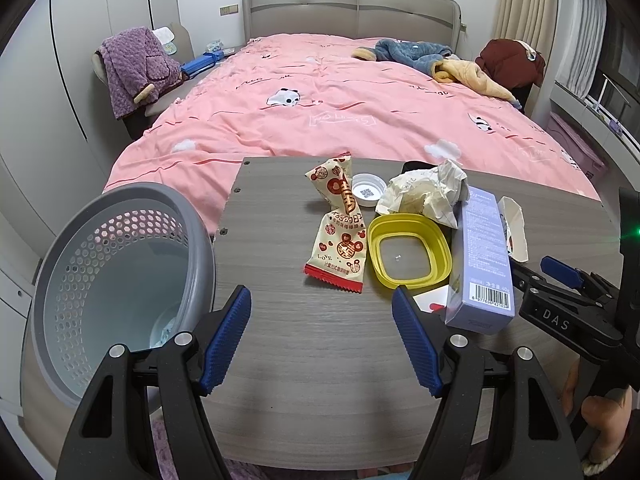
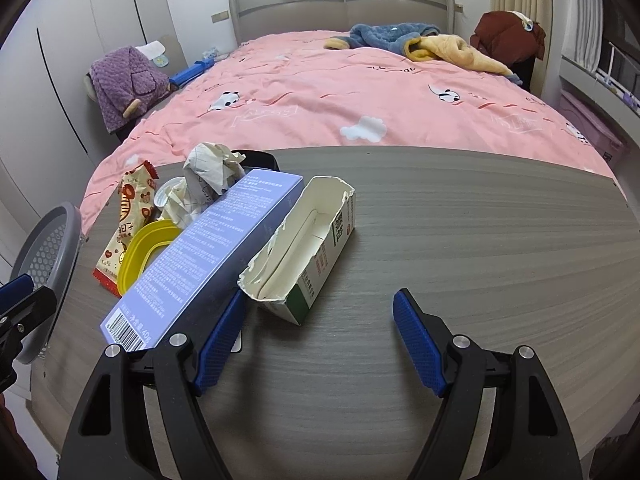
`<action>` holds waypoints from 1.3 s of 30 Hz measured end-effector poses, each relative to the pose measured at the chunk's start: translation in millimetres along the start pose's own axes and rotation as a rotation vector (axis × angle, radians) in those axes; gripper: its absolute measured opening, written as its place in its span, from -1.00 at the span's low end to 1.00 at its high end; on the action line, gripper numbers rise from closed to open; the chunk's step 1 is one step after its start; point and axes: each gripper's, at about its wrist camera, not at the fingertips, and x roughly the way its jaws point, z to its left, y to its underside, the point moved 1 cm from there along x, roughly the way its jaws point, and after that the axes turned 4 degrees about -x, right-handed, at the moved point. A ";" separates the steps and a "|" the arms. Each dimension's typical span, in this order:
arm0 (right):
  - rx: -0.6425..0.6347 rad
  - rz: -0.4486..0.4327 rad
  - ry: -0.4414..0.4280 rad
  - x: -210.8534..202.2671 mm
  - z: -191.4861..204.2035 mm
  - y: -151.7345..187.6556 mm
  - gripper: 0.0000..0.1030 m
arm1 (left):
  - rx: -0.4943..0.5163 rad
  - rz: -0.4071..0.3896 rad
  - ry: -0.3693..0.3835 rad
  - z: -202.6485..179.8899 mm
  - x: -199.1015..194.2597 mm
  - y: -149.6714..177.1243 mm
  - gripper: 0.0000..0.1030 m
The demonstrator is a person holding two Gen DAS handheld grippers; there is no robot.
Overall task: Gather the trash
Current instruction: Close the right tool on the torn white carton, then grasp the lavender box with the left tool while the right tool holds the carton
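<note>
Trash lies on a grey wooden table: a red-and-cream snack wrapper, a white bottle cap, crumpled paper, a yellow lid, a lilac box and a torn white-and-green carton. A grey perforated bin stands at the table's left edge. My left gripper is open above bare table, just short of the wrapper and lid. My right gripper is open with the torn carton's near end between its fingertips, its left pad beside the lilac box.
Behind the table is a bed with a pink quilt and blue and yellow clothes. A chair with a purple robe stands left, another with a dark red coat right. The table's right half is bare.
</note>
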 end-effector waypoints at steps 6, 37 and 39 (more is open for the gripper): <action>0.021 0.003 0.029 -1.2 -12.9 2.1 0.44 | -0.001 0.002 0.001 0.4 0.7 -1.0 0.36; 0.002 0.025 0.030 27.0 -11.7 -23.9 -0.29 | 0.022 -0.002 0.020 -11.8 0.2 -1.2 0.36; 0.004 0.025 0.023 27.1 -12.7 -25.2 -0.44 | 0.027 -0.005 0.025 -14.6 -0.5 -2.4 0.36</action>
